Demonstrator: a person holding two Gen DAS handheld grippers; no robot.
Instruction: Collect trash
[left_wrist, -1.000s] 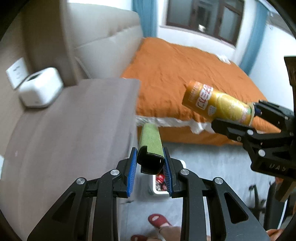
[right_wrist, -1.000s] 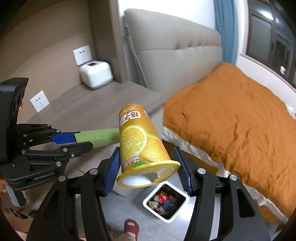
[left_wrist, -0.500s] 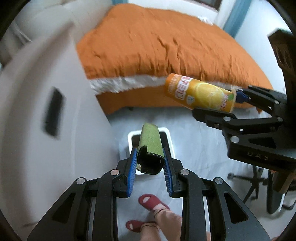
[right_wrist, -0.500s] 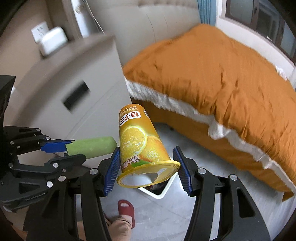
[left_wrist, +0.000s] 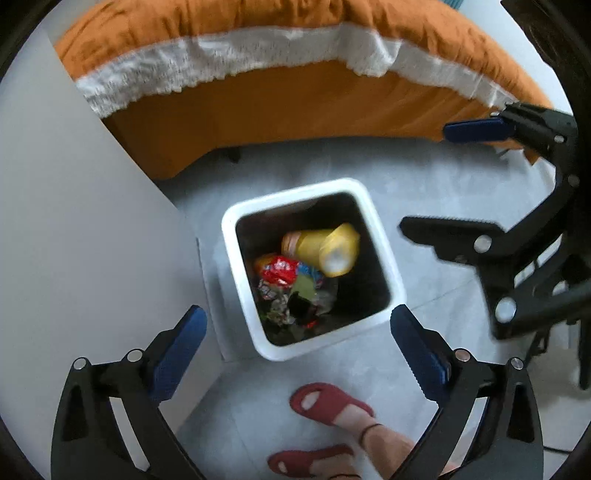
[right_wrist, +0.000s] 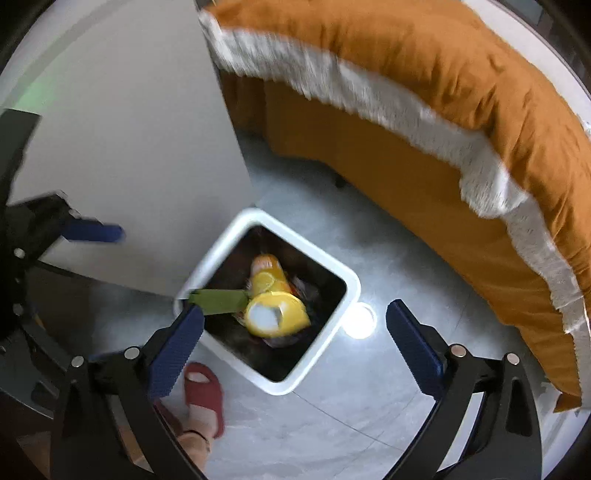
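A white square trash bin (left_wrist: 229, 236) (right_wrist: 349, 291) stands on the grey floor below both grippers, with several wrappers in it. The yellow-orange cup (left_wrist: 327, 247) (right_wrist: 275, 310) lies inside on the trash, open end up. In the right wrist view the green pack (right_wrist: 219, 301) is at the bin's near-left rim, free of any finger. My left gripper (left_wrist: 297, 328) hangs over the bin, its jaws opening wide with nothing between them. My right gripper (right_wrist: 295, 326) (left_wrist: 443, 177) is also opening and bare. A blue left pad (right_wrist: 94, 232) shows at the left.
A bed with an orange cover and white fringe (left_wrist: 258, 70) (right_wrist: 424, 122) runs behind the bin. A grey cabinet side (left_wrist: 74, 221) (right_wrist: 140, 147) stands close on its left. A person's feet in red slippers (left_wrist: 328, 402) (right_wrist: 203, 387) are just in front. Black chair legs (left_wrist: 554, 332) lie at the right.
Both grippers dropped from bed height to just above the bin and tilted down. Both opened: the green pack and the orange cup left the jaws and fell into the bin.
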